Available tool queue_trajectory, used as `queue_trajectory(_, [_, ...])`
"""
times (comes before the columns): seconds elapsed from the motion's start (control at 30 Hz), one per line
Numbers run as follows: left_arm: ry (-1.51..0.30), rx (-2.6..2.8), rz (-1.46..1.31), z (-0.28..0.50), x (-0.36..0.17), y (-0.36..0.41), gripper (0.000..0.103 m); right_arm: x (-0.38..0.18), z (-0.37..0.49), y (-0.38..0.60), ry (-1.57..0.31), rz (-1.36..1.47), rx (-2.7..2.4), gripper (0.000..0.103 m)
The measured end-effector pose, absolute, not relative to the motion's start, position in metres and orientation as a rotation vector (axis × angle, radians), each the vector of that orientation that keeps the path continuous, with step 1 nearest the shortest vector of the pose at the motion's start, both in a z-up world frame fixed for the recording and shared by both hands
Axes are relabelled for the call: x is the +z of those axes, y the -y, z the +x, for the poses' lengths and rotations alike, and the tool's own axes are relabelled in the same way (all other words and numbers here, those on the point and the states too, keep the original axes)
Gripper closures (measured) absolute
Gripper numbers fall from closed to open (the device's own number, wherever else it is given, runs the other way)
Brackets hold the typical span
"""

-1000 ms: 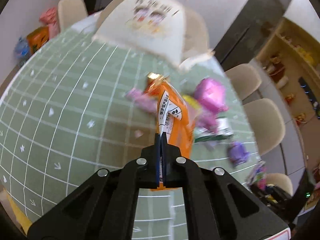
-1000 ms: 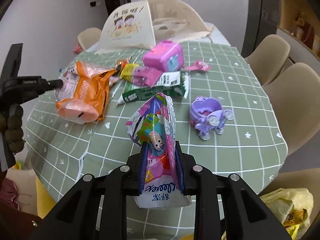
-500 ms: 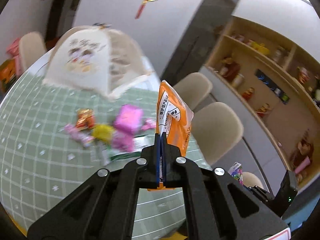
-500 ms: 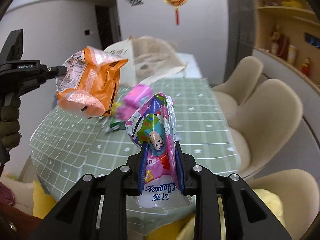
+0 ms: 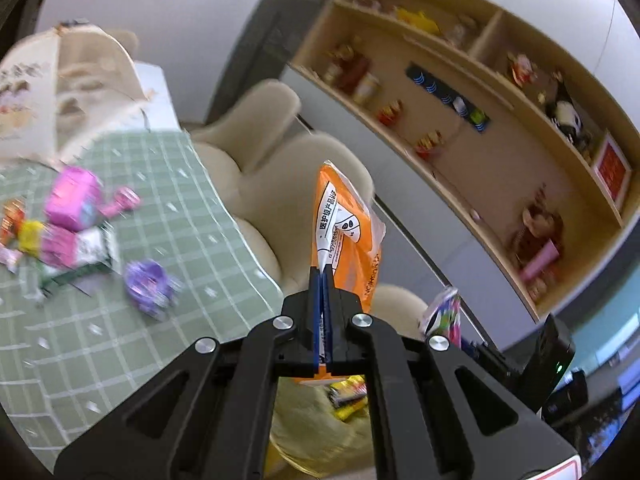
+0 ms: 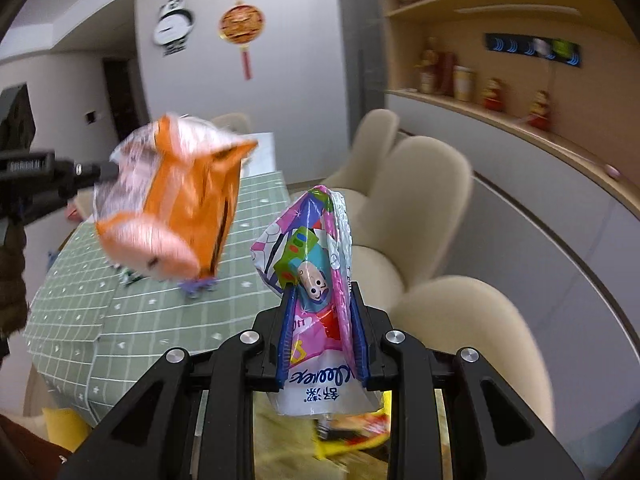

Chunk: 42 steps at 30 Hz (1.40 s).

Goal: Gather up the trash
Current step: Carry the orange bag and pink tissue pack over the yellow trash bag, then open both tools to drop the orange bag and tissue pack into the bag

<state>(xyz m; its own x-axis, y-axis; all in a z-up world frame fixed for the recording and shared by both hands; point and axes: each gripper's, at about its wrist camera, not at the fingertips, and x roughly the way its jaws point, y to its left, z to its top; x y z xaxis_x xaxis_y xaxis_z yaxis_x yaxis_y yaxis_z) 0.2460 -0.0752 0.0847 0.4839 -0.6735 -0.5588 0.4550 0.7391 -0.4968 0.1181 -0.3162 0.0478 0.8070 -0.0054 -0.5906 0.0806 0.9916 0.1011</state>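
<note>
Orange bag (image 5: 347,236): held aloft beyond the table (image 5: 120,320) edge, pinched at its seam by the closed left gripper (image 5: 320,280). Pink wrapper (image 6: 316,280): clamped in the right gripper (image 6: 320,320). Both were judged light, crinkly, slippery; best gripped at flat edges. More litter was left on the table.
</note>
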Motion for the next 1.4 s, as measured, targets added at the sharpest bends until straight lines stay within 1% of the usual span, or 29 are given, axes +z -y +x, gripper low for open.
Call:
queue_trajectory(0.23, [-0.931, -0.784, -0.269, 0.233, 0.047, 0.129, 0.102, 0.036, 0.085, 0.345, -0.640, 0.158, -0.128, 0.078])
queue_trajectory(0.67, [-1.073, -0.832, -0.193, 0.219, -0.015, 0.183, 0.102, 0.023, 0.054, 0.361, -0.661, 0.180, -0.176, 0.078])
queue_trajectory(0.77, [-1.090, -0.816, -0.126, 0.218, -0.033, 0.198, 0.102, 0.018, 0.053, 0.364, -0.670, 0.200, -0.179, 0.078])
queue_trajectory(0.97, [-1.151, -0.798, 0.100, 0.202, -0.073, 0.227, 0.102, 0.004, 0.058, 0.369, -0.701, 0.235, -0.175, 0.078])
queue_trajectory(1.03, [-1.152, -0.803, 0.134, 0.197, -0.079, 0.232, 0.102, -0.001, 0.061, 0.368, -0.713, 0.241, -0.175, 0.078])
queue_trajectory(1.1, [-1.149, -0.800, 0.142, 0.194, -0.082, 0.232, 0.096, -0.008, 0.066, 0.367, -0.729, 0.247, -0.173, 0.078])
queue_trajectory(1.17, [-1.152, -0.807, 0.137, 0.193, -0.082, 0.228, 0.080, -0.014, 0.071, 0.365, -0.745, 0.255, -0.167, 0.078])
queue_trajectory(1.23, [-1.134, -0.812, 0.132, 0.192, -0.077, 0.222, 0.075, -0.021, 0.077, 0.362, -0.760, 0.266, -0.153, 0.078])
queue_trajectory(1.33, [-1.107, -0.814, 0.111, 0.192, -0.066, 0.209, 0.070, -0.031, 0.091, 0.354, -0.782, 0.277, -0.124, 0.078])
queue_trajectory(1.4, [-1.092, -0.803, 0.082, 0.196, -0.056, 0.196, 0.068, -0.041, 0.105, 0.346, -0.800, 0.277, -0.101, 0.078])
